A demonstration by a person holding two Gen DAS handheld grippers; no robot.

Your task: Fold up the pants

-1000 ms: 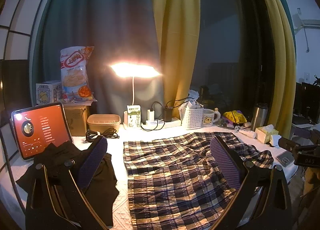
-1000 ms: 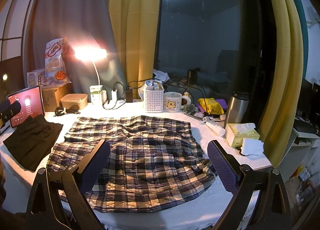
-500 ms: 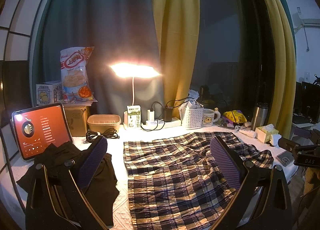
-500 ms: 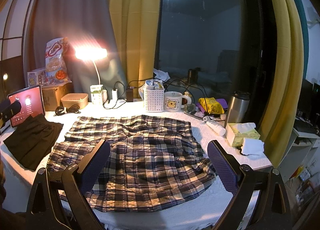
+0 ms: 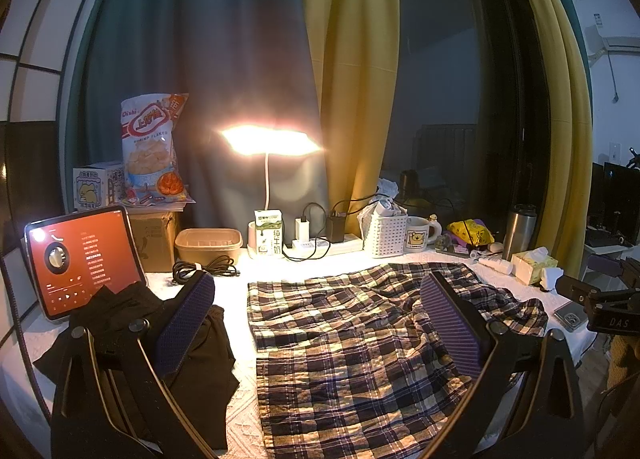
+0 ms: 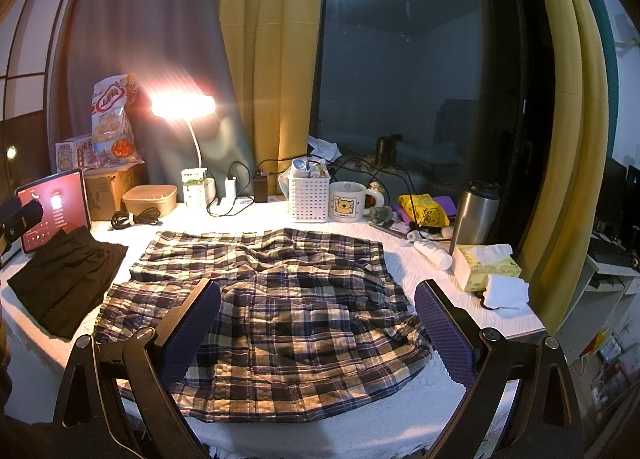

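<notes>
Plaid pants (image 6: 280, 307) lie spread flat and a little wrinkled on the white-covered table (image 6: 404, 267); they also show in the left wrist view (image 5: 352, 343). My left gripper (image 5: 320, 319) is open and empty, held above the pants' left part. My right gripper (image 6: 318, 323) is open and empty above the near middle of the pants. Neither touches the cloth. The right gripper's body (image 5: 600, 311) shows at the right edge of the left wrist view.
A black garment (image 6: 64, 279) lies left of the pants, by a lit tablet (image 5: 80, 259). At the back stand a lamp (image 6: 184, 107), a white basket (image 6: 310, 197), a mug (image 6: 348, 201), a steel flask (image 6: 476, 211) and a tissue box (image 6: 486, 265).
</notes>
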